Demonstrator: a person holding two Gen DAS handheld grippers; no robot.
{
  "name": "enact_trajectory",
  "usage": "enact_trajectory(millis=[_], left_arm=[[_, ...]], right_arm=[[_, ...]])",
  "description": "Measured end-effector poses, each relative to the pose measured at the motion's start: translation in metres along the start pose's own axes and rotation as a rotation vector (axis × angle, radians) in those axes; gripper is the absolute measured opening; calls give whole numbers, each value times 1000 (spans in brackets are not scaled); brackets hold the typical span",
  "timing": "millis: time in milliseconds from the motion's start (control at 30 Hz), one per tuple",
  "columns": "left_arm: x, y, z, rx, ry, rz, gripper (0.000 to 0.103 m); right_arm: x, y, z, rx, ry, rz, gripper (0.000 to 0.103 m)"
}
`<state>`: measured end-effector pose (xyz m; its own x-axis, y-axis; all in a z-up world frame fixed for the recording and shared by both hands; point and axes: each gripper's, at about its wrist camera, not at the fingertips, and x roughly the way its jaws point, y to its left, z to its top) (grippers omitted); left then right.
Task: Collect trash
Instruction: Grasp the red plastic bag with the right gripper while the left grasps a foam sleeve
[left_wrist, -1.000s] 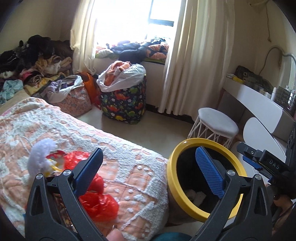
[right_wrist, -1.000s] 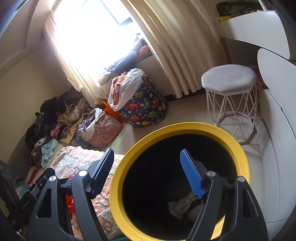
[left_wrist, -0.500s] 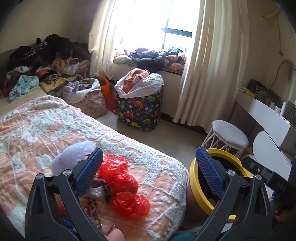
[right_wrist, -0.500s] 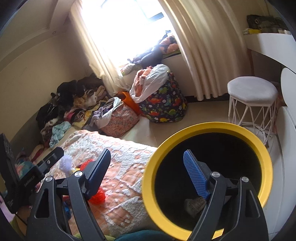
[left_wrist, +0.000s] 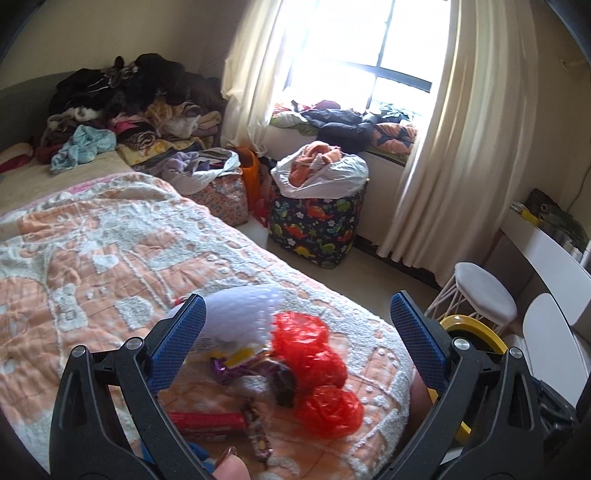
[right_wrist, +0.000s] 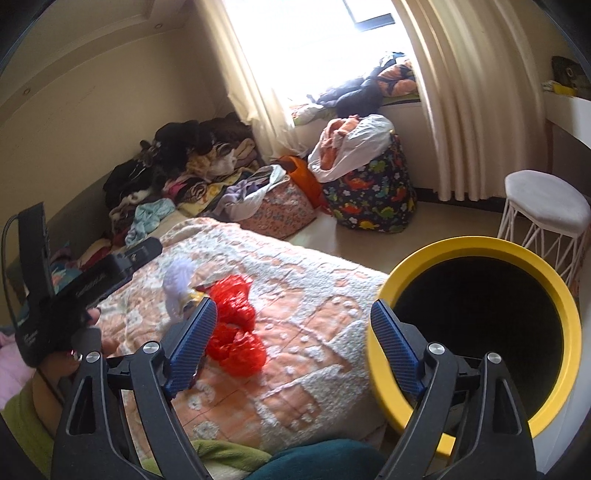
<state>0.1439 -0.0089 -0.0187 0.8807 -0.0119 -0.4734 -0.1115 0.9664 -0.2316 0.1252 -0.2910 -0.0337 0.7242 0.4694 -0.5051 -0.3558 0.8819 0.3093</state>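
Presently: trash pile near bed foot corner, beside yellow bin for dropping; left gripper jaws spread, right gripper jaws opening, both empty.

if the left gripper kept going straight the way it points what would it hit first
Most likely the trash pile on the bed: the left gripper is open and empty, aimed down at the red plastic bags and wrappers between its fingers. Depth is unclear, so the white foam might come first.
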Motion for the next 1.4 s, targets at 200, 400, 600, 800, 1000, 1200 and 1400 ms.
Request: enact_trajectory(millis=[200, 400, 600, 800, 1000, 1200, 1400], left_arm=[[4, 32, -1, -54, 27, 40, 92], [12, 53, -4, -97, 67, 39, 92], [26, 49, -1, -73, 107, 9, 92], [53, 37, 6, -21, 169, 46, 92], [69, 39, 3, 2, 210, 68, 87], [68, 54, -1, -45, 230, 27, 64], [54, 72, -1, -139, 216, -49, 55]], right_arm=[[16, 24, -11, -18, 68, 59, 83], [44, 45, -23, -61, 151, 66, 84], [74, 55, -29, -63, 224, 78, 84], [99, 61, -29, -59, 283, 78, 84], [122, 68, -31, -65, 327, 70, 84], [139, 67, -34, -37, 362, 78, 69], [134, 60, -39, -2, 368, 111, 42]])
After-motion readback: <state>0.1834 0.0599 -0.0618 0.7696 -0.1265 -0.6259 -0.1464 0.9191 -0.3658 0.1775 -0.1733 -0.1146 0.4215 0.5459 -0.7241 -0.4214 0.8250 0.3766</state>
